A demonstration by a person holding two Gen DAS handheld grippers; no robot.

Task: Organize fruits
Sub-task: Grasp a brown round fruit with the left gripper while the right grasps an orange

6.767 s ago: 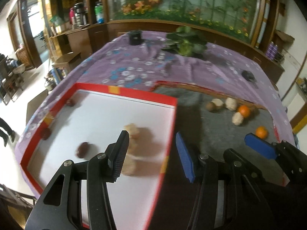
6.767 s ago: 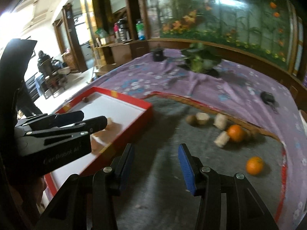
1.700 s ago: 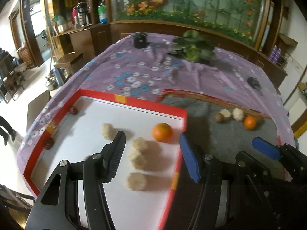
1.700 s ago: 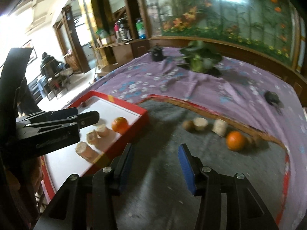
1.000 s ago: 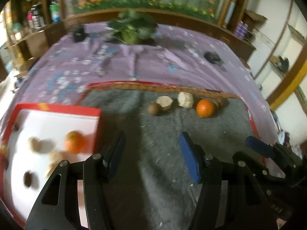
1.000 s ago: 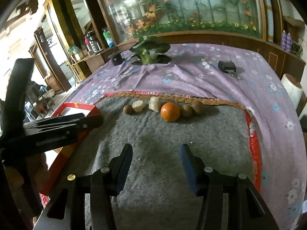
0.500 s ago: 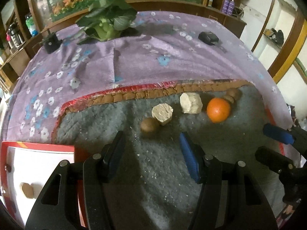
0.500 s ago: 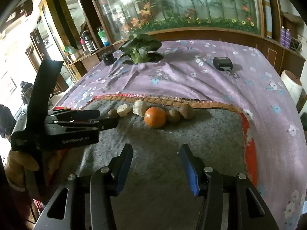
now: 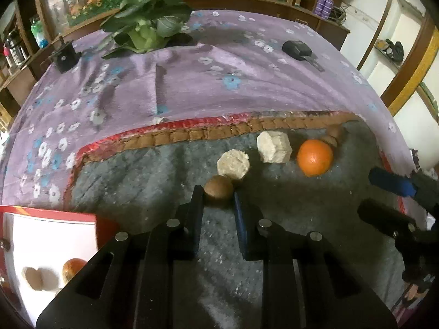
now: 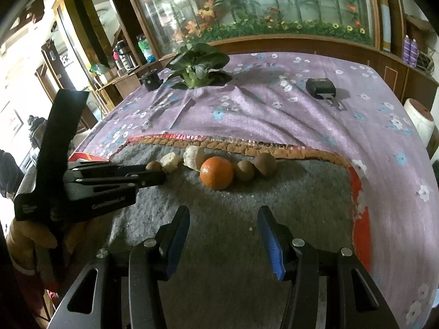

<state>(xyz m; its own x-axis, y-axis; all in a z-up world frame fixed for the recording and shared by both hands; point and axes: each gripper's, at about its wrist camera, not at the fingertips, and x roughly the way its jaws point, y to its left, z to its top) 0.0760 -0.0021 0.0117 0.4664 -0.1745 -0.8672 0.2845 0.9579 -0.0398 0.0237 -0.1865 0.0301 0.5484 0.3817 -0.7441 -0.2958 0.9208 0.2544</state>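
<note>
Since half a second ago the left gripper (image 9: 218,196) is closing in on the brown round fruit (image 9: 219,187) at the left end of the row on the grey felt mat (image 9: 137,181); its jaws are now bracketing the fruit narrowly, though firm contact cannot be confirmed. The right gripper (image 10: 223,220) is hovering wide open and empty, short of the orange (image 10: 216,172). This is indicating the next pick for the red-rimmed white tray (image 9: 49,233), where an earlier orange (image 9: 72,266) is already lying.
</note>
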